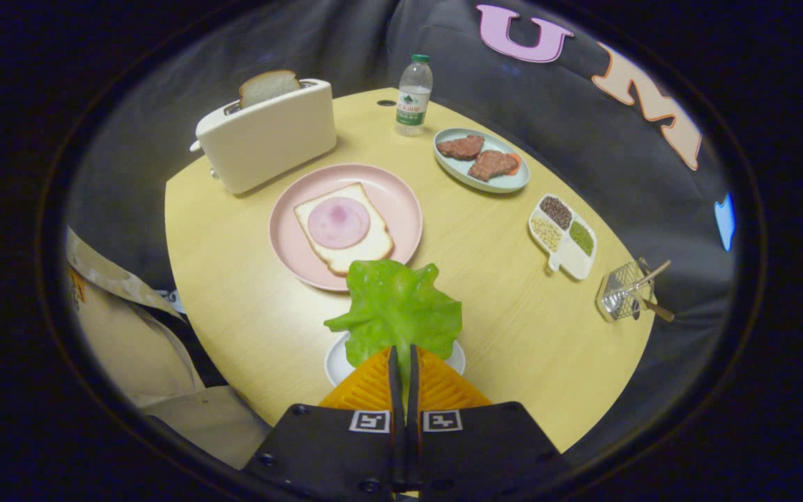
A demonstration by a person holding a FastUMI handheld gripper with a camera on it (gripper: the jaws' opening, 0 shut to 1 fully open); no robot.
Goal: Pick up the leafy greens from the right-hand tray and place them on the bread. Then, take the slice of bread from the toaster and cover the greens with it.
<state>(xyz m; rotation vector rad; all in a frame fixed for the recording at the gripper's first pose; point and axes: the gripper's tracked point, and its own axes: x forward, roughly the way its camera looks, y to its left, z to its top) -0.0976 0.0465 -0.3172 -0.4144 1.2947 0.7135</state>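
Observation:
My gripper [402,357] is shut on the leafy greens [398,310], a bright green lettuce leaf that sticks up from between the orange fingers [368,387]. The leaf hangs over a small white tray [337,364] just under the fingertips. Beyond the leaf lies a pink plate [401,199] with a slice of bread [363,244] topped by a round of pink ham [338,222]. Further back stands a cream toaster [269,139] with a second bread slice [268,86] poking out of its slot.
A water bottle [414,96] stands at the table's far edge. A pale blue dish with meat pieces [482,162], a divided tray of beans [563,233] and a wire basket [626,289] line the right side. A person's beige sleeve [129,328] is at the left.

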